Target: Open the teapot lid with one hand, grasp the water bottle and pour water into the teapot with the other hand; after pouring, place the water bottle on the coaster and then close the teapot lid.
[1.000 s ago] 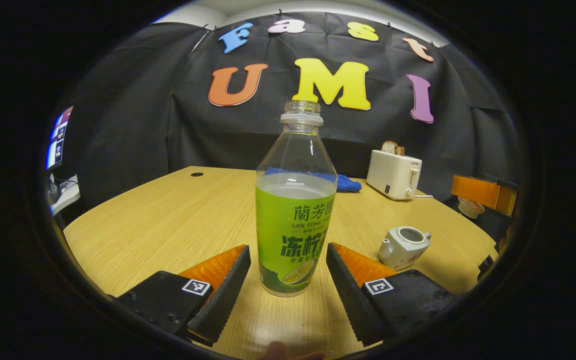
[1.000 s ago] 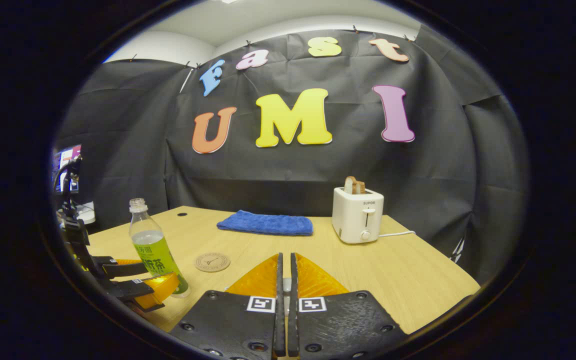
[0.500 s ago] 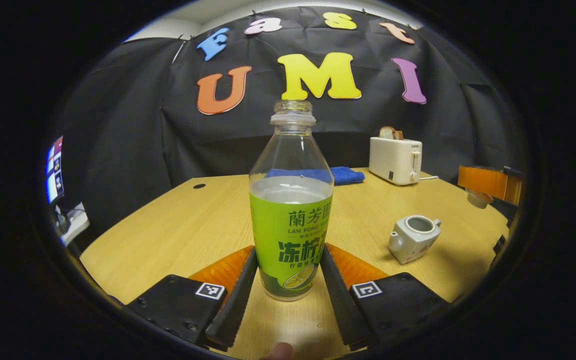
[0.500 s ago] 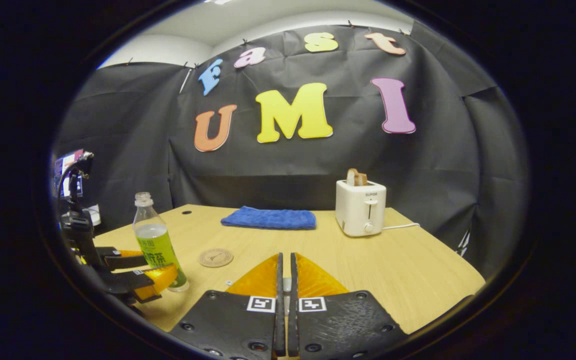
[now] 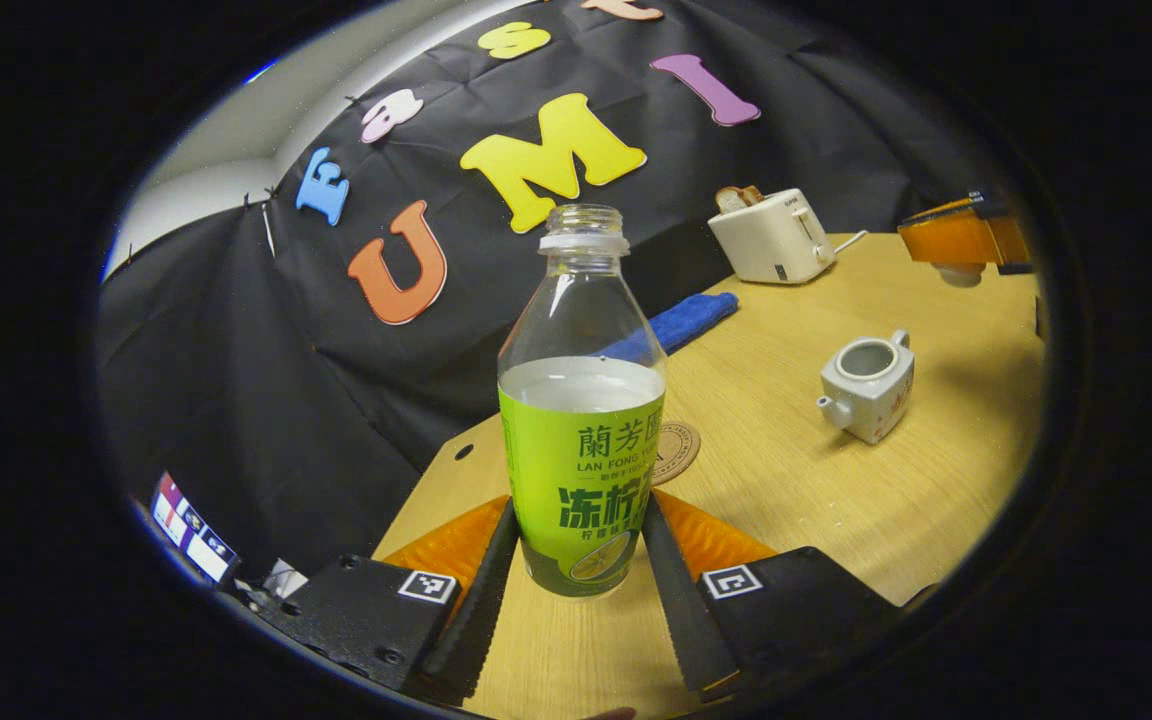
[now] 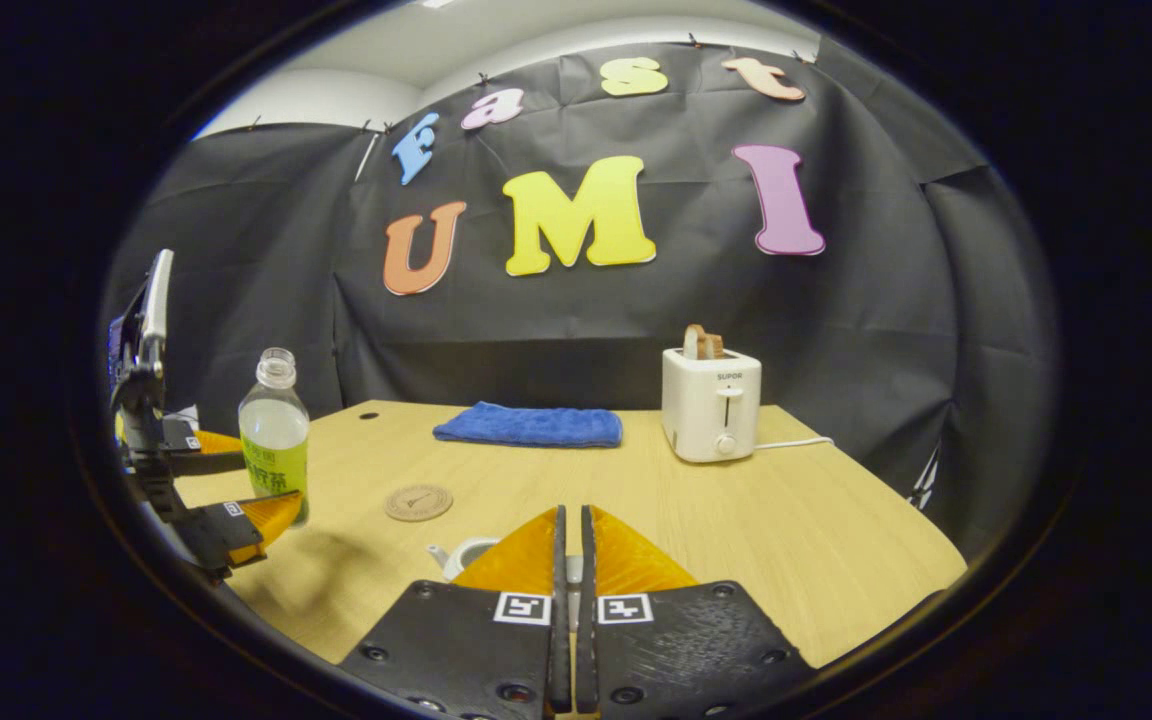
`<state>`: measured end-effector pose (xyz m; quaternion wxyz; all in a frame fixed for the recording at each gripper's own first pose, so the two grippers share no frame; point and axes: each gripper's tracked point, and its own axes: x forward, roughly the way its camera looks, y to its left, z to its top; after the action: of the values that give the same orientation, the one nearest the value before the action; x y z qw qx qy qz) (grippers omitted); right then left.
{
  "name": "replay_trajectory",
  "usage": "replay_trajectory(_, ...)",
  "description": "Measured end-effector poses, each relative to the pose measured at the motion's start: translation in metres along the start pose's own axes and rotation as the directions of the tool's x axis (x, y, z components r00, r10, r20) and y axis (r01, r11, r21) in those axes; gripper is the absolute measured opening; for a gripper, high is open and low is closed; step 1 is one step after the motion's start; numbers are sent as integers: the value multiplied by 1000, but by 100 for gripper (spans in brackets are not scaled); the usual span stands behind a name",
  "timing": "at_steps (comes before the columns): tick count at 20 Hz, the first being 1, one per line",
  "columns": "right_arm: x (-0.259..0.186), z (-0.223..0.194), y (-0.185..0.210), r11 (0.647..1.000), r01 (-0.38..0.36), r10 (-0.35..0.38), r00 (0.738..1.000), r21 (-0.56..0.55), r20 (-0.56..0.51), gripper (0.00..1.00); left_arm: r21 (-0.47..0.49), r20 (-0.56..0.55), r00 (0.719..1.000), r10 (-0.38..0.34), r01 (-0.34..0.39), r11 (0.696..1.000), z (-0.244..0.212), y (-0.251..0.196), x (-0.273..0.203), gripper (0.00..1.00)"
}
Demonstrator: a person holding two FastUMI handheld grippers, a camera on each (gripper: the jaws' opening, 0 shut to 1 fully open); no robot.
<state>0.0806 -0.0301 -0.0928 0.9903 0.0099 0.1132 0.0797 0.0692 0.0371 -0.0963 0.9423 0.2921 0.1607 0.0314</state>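
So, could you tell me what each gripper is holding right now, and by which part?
The left gripper clamps the water bottle by its lower labelled body. The right gripper grips the teapot lid, apparently from the top.

The bottle point(image 5: 582, 400) is clear with a bright green label printed in dark green. The teapot point(image 5: 868, 386) is white with a small reddish mark. The table point(image 6: 736, 520) is pale wood-grain, the cloth point(image 6: 530, 424) blue, the toaster point(image 6: 711, 403) cream, the coaster point(image 6: 418, 502) tan.
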Motion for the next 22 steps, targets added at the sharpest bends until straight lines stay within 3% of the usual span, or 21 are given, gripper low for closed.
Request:
replay_trajectory(4,-1,-3,-6,1000,-1,1,1000,6,-12,2,178,-36,999,18,-11,984,-5,7,2,74)
replay_trajectory(9,-5,-3,-18,1000,3,-3,1000,9,-12,2,381,-48,998,49,-27,924,0,10,5,74)
replay_trajectory(14,-9,-10,-33,1000,21,-20,1000,19,-21,2,540,-58,998,38,-1,841,5,-2,11,74)
replay_trajectory(22,-16,-16,-49,999,34,-33,999,37,-19,2,732,-58,997,44,13,681,24,-14,14,74)
